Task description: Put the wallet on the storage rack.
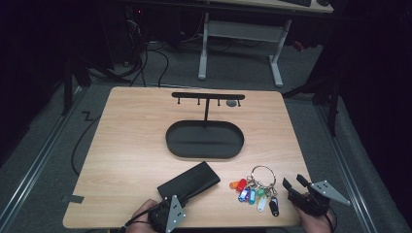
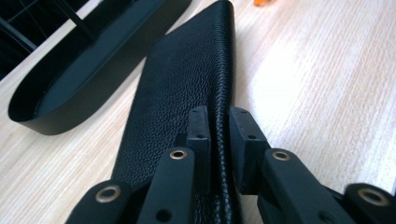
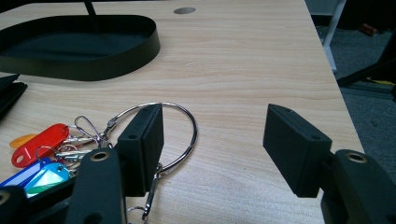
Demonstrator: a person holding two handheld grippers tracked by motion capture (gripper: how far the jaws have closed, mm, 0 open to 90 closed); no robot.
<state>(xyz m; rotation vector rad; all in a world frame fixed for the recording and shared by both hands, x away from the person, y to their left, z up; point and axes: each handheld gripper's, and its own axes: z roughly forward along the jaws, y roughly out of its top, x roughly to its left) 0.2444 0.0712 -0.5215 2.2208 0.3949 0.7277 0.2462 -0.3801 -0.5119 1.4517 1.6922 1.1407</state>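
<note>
Lying diagonally, wallet (image 1: 188, 182), far end toward tray (image 1: 204, 140)

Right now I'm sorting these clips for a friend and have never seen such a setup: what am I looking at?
A person at a wooden table holds a two-jaw gripper in each hand. One picture looks down from above; the other two come from cameras riding on each gripper. On the table are a black oval tray with a hook stand, a black leather wallet and a key ring with coloured tags. The left gripper has its jaws shut on the wallet's edge. The right gripper is open beside the keys, holding nothing.
</note>
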